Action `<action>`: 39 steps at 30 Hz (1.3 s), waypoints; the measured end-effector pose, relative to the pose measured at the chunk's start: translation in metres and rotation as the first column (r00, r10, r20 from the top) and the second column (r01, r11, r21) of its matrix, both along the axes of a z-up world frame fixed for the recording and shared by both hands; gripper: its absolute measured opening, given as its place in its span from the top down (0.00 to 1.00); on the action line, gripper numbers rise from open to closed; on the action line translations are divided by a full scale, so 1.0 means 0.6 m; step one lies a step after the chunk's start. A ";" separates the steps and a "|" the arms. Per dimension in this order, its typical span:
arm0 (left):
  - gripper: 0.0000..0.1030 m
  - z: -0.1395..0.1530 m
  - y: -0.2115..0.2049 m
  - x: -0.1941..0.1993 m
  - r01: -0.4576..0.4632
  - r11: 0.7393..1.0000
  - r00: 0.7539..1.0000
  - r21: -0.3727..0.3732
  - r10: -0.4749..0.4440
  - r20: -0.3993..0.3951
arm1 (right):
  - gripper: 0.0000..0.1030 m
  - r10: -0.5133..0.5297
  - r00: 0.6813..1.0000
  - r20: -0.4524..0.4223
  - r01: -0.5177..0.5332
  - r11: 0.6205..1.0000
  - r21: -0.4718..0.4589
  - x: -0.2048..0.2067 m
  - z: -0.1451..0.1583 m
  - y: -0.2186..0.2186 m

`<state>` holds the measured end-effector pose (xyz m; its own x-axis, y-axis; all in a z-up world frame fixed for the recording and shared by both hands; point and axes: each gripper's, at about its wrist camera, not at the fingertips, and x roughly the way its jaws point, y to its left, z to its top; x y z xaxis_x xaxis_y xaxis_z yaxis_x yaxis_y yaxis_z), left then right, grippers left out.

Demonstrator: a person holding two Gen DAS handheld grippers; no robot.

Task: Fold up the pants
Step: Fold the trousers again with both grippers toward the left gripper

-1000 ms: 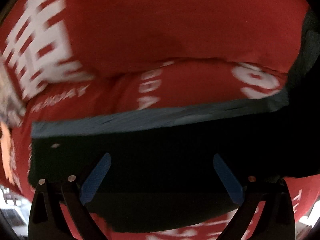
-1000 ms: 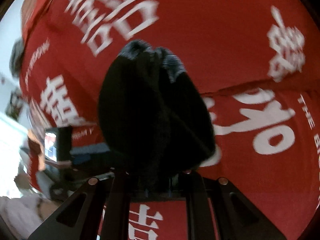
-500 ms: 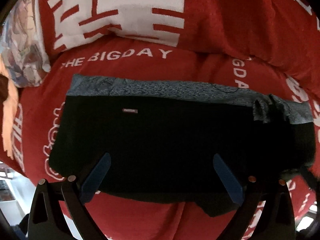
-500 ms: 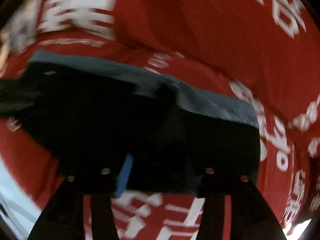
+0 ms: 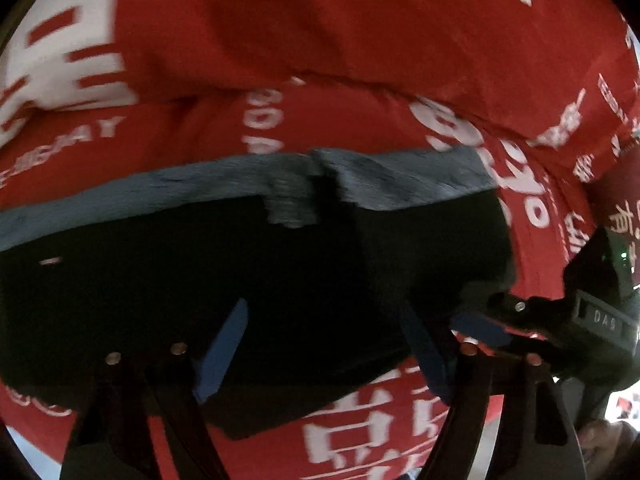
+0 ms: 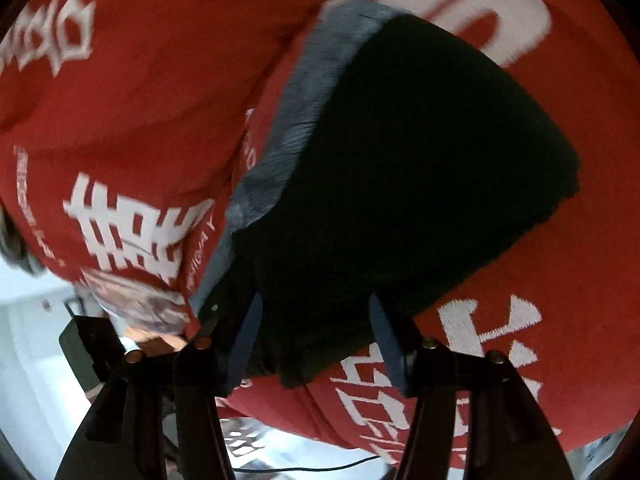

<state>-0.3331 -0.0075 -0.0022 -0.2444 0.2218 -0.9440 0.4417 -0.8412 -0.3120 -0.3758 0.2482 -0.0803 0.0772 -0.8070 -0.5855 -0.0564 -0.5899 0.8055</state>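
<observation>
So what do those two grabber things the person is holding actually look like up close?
Both are alike. The left gripper has two black angular fingers, open-framed with cut-out holes, each studded with small brass-coloured rivets, and a flat blue pad lining the inner face. The right gripper matches, with dark blue pads; seen from the left wrist camera, its black body carries a green light and pale lettering.

The folded black pants (image 5: 248, 280) cover the middle of the red printed blanket (image 5: 360, 40). Bare blanket lies open beyond their grey waistband (image 5: 400, 176), up to a raised fold across the far side. In the left wrist view the right gripper (image 5: 480, 328) crowds the pants' right edge. Near the blanket's front edge, bare strips remain beside the pants.
</observation>
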 end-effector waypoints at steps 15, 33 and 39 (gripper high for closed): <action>0.67 -0.006 0.034 -0.010 0.033 0.999 0.999 0.044 -0.033 0.020 | 0.95 -0.059 0.997 0.045 0.063 0.995 -0.080 -0.013 -0.011 -0.002; 0.31 0.040 0.011 -0.006 -0.055 0.975 0.998 -0.215 0.054 -0.010 | 0.55 0.245 0.948 -0.202 -0.232 0.969 0.087 -0.027 0.098 -0.015; 0.31 0.011 0.038 -0.101 -0.007 0.962 1.000 -0.274 0.010 0.010 | 0.91 0.134 0.941 -0.310 -0.063 0.971 0.229 -0.148 0.109 -0.008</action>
